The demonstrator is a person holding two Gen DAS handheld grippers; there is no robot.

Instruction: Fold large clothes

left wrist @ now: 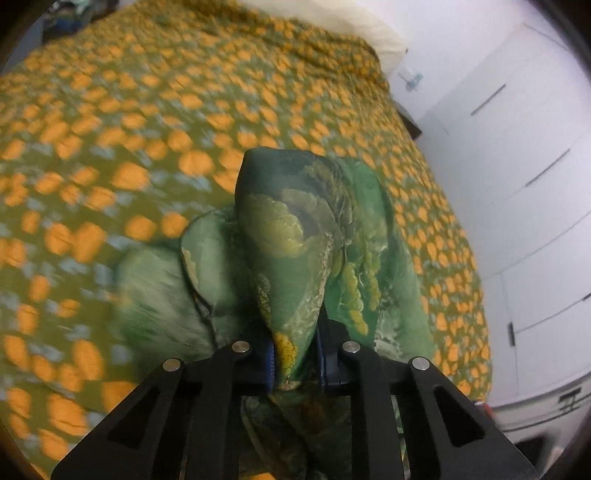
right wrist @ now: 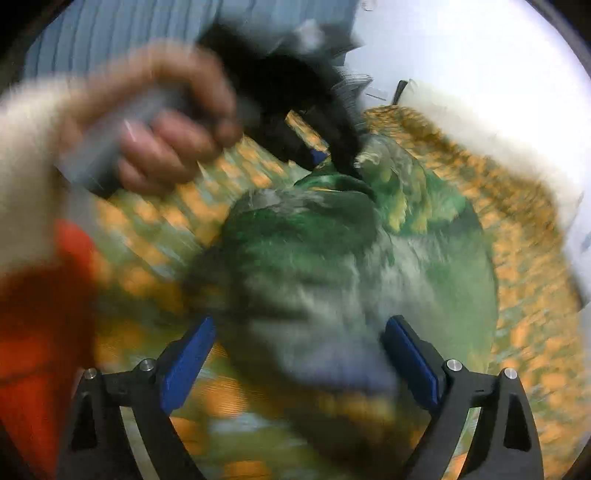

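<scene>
Green garment (left wrist: 295, 236) w/ yellow print, bunched up.

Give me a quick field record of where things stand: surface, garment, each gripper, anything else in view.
surface: bed with orange-spotted green bedspread
garment: green patterned cloth, bunched up on the bedspread
left gripper: shut on a fold of the cloth, blue pads pressing it
right gripper: jaws wide apart, cloth lying between them, pads not pressing it
left hand: seen from the right wrist view, gripping the left tool's handle
background: white cabinets, pillow
image quality: right wrist view heavily blurred
</scene>
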